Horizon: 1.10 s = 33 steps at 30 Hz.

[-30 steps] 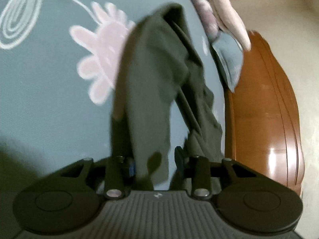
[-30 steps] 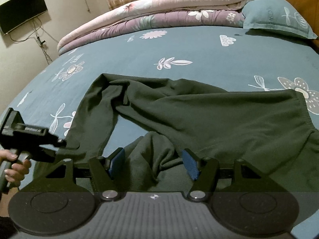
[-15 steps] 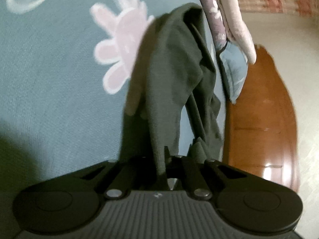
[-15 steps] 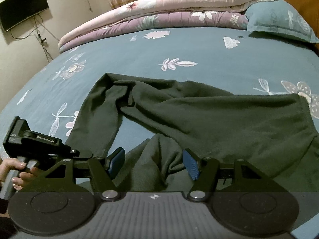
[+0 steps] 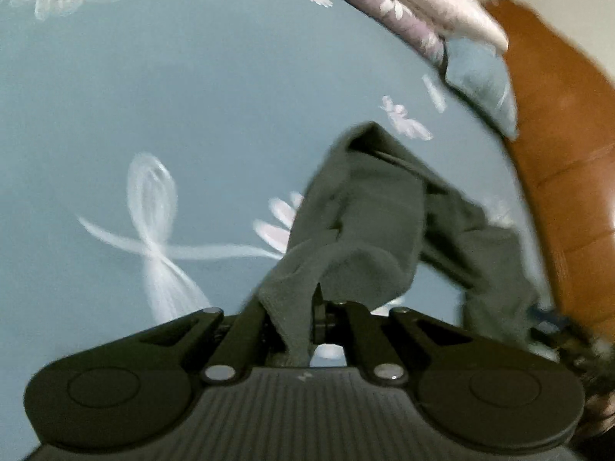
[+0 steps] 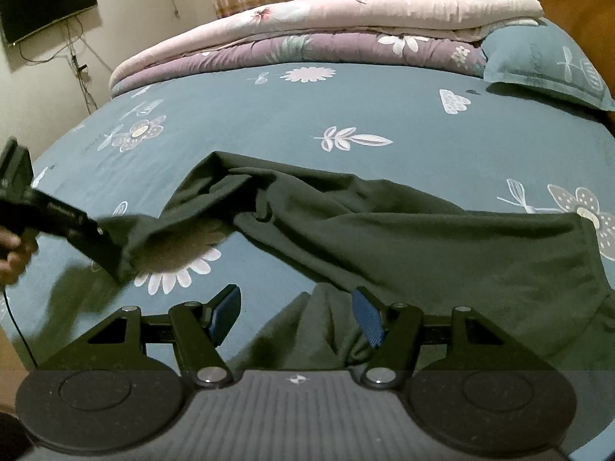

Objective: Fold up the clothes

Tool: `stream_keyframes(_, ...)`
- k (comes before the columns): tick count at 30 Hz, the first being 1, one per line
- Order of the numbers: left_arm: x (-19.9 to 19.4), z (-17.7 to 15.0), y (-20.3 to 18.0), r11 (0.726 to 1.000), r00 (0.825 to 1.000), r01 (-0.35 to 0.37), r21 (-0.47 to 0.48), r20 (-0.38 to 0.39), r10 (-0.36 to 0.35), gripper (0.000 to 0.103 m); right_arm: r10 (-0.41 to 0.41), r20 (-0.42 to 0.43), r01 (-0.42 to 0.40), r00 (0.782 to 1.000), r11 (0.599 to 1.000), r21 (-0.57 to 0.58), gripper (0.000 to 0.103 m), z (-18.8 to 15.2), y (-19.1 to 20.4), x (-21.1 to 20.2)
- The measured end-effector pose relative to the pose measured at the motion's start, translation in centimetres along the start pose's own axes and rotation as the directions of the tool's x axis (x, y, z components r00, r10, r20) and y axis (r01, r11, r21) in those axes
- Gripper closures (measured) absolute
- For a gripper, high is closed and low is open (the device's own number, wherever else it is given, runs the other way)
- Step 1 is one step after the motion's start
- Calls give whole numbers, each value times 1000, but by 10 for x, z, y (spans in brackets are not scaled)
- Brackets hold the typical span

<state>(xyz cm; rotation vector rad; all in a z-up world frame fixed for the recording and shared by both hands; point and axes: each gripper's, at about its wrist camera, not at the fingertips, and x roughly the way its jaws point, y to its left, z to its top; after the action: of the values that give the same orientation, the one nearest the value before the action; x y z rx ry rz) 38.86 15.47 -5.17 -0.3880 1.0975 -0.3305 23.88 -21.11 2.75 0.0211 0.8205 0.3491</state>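
Trousers (image 6: 403, 238) lie ahead of your grippers: your left gripper (image 5: 307, 307) pinches a leg end, lifted; your right gripper (image 6: 296, 315) gapes wide over a fold.

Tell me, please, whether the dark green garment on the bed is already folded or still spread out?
Still spread out. The dark green garment lies rumpled across the bedsheet, and the left tool is shut on one end, holding it off the sheet.

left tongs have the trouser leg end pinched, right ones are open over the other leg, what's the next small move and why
Probably close the right tongs on the bunched leg end between their pads. The left tongs already pinch their leg of the dark green trousers and hold it off the bedsheet; gripping both ends lets the legs be laid together.
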Motion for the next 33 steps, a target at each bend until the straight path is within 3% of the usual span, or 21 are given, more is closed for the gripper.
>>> stream_keyframes(5,-19,33,21,982,989,-145,120,-2,147,100,-23,2,23,1000,1000,-15,34,8,18,5)
stream_keyframes(13,-24,92,50,918,948,-315,243,38,315,100,-51,-2,50,999,998,-32,34,16,42,9)
stream_keyframes(21,4,154,71,914,936,-349,207,34,350,100,-113,-11,113,994,993,-31,34,16,50,1)
stream_keyframes(25,21,181,70,898,923,-383,217,46,382,99,-147,-14,146,989,989,-16,34,16,47,-4)
stream_keyframes(29,29,206,73,905,922,-388,174,57,384,94,-176,-19,176,984,984,-3,34,13,44,-9)
stream_keyframes(33,39,220,77,920,932,-363,146,39,361,90,-197,-33,198,980,980,15,34,6,42,-11)
